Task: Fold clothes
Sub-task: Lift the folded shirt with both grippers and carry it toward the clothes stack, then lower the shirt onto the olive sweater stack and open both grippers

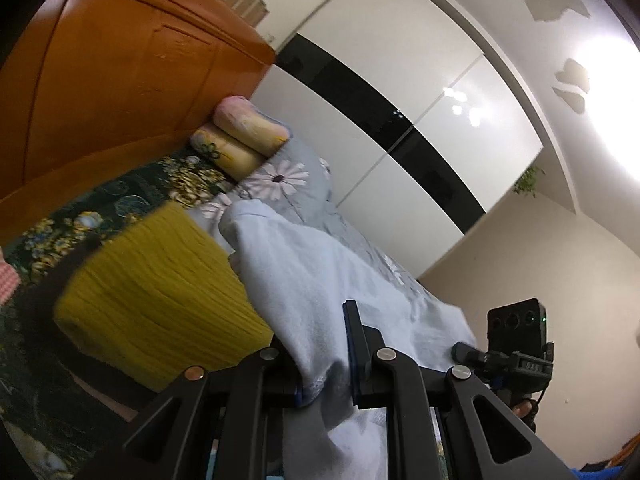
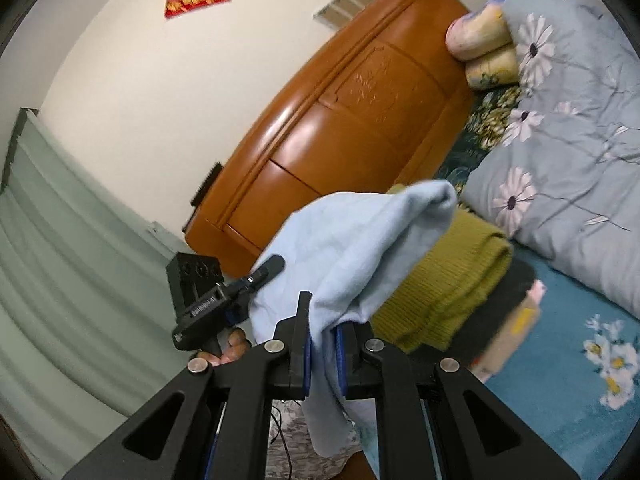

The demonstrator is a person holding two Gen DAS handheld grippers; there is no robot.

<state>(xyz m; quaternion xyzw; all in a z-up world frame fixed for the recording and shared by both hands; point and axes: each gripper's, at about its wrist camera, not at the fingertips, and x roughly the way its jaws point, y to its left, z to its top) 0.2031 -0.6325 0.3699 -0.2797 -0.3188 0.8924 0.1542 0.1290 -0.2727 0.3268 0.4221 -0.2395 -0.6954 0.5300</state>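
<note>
A light blue garment [image 1: 320,272] hangs lifted above the bed, stretched between both grippers. My left gripper [image 1: 320,356] is shut on one edge of it, the cloth bunched between the blue pads. My right gripper [image 2: 324,324] is shut on another edge of the light blue garment [image 2: 360,240], which drapes over its fingers and hangs down below. In the right wrist view the left gripper [image 2: 266,270] shows at the left, held by a hand [image 2: 236,346]. The left wrist view has the right gripper [image 1: 466,350] at the lower right.
A folded mustard knitted sweater [image 2: 440,280] lies on a black garment [image 2: 508,296] on the bed. A grey floral quilt [image 2: 560,152] and rolled pillows [image 2: 480,36] sit by the orange wooden headboard [image 2: 352,120]. A white wardrobe [image 1: 400,80] stands beyond; a pale green curtain [image 2: 60,264] hangs at left.
</note>
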